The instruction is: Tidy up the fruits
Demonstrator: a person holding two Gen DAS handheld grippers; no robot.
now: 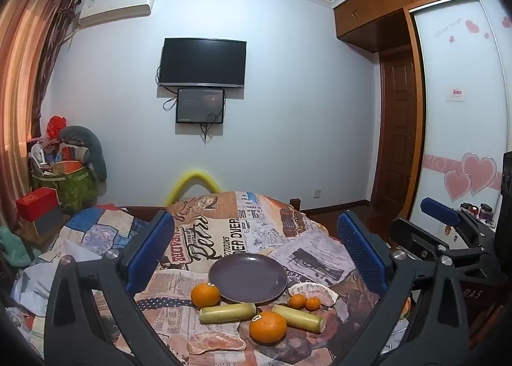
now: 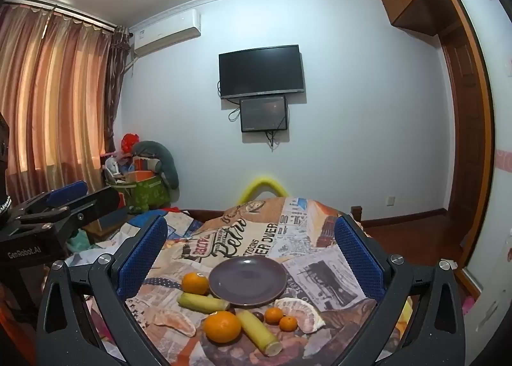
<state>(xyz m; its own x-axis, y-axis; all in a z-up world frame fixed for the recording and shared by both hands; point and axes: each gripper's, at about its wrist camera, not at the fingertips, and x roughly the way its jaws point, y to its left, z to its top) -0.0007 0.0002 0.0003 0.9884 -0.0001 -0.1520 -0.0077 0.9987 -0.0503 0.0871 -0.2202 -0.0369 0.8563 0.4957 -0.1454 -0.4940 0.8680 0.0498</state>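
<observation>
An empty dark purple plate (image 1: 248, 278) (image 2: 248, 281) lies on the newspaper-print cloth. Around its near rim sit two large oranges (image 1: 205, 294) (image 1: 267, 326), two small tangerines (image 1: 297, 301) (image 1: 312, 303), two yellow-green cut stalks (image 1: 228, 312) (image 1: 302, 318) and two peeled pomelo segments (image 1: 216, 343) (image 1: 315, 292). My left gripper (image 1: 255, 218) hangs open above and short of the fruit, holding nothing. My right gripper (image 2: 251, 222) is likewise open and empty, with the front orange (image 2: 222, 326) and a stalk (image 2: 259, 332) below it.
The cloth-covered table (image 1: 198, 238) drops off at its far edge. Beyond it are a yellow foam arch (image 1: 193, 182), a green basket of clutter (image 1: 73, 186) and a red box (image 1: 36, 207) at the left, and a wardrobe (image 1: 460, 109) at the right.
</observation>
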